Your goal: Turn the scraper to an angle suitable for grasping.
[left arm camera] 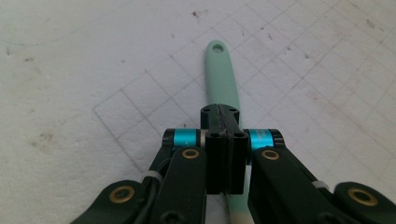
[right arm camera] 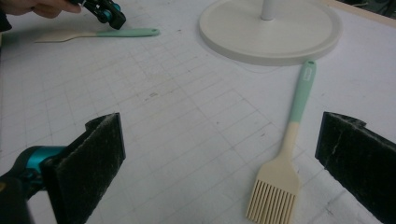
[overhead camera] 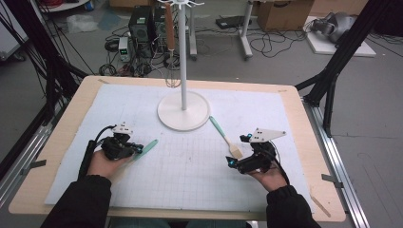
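The left claw (left arm camera: 223, 116) has its jaws pinched tight on the mint-green handle of a flat cream-bladed silicone spatula (left arm camera: 223, 77), gripping partway along so the end with the hanging hole pokes out past the tips, low over the white gridded mat (overhead camera: 190, 175) covering the desk. Over on the other side, the right claw (right arm camera: 219, 154) is spread wide with nothing in it, hovering just short of a cream-bristled pastry brush with a mint handle (right arm camera: 285, 158) lying flat on the mat, its handle end pointing at the round base of the white hook stand (overhead camera: 183, 110), where a wooden-handled whisk (overhead camera: 170, 45) already hangs. Honestly the risk here looks like the spatula: that handle is thin and slick, so it could swivel in the pinch once lifted, and then the little hole would miss its hook.
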Demonstrator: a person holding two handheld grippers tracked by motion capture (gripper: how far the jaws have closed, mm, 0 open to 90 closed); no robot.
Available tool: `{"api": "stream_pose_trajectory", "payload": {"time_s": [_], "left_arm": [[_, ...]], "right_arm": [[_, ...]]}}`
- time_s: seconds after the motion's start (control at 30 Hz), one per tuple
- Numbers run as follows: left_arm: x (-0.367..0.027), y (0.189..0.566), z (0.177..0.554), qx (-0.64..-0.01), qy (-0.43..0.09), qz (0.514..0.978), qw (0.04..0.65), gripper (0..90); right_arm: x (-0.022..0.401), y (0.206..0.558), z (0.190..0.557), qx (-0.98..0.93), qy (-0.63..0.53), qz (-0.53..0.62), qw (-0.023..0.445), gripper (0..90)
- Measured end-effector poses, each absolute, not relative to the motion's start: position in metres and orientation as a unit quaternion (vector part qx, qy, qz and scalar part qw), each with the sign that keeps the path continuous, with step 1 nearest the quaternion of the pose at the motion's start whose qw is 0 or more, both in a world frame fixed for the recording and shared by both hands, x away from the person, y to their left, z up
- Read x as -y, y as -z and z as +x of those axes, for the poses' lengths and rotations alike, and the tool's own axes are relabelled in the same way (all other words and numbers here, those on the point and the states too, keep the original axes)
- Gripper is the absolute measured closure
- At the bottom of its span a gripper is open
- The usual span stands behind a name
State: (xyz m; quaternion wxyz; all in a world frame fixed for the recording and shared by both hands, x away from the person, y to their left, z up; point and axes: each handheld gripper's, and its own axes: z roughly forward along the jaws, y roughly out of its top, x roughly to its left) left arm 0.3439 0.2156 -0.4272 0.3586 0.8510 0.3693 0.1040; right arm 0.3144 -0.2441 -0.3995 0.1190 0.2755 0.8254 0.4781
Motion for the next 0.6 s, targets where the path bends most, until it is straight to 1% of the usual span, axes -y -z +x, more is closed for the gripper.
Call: {"api": "stream_pose_trajectory", "payload": {"time_s": [0.27,0.6], "left_arm": [[-0.219,0.419,0.336,-0.363,-0.110,0.845,0.377,78.7],[-0.222,0.426,0.322,-0.366,-0.112,0.849,0.364,70.3]], "right_arm": [[0.243,0.399,0.313,-0.826,-0.479,0.271,0.121,0.2],[0.244,0.398,0.313,-0.825,-0.479,0.272,0.123,0.2]]}}
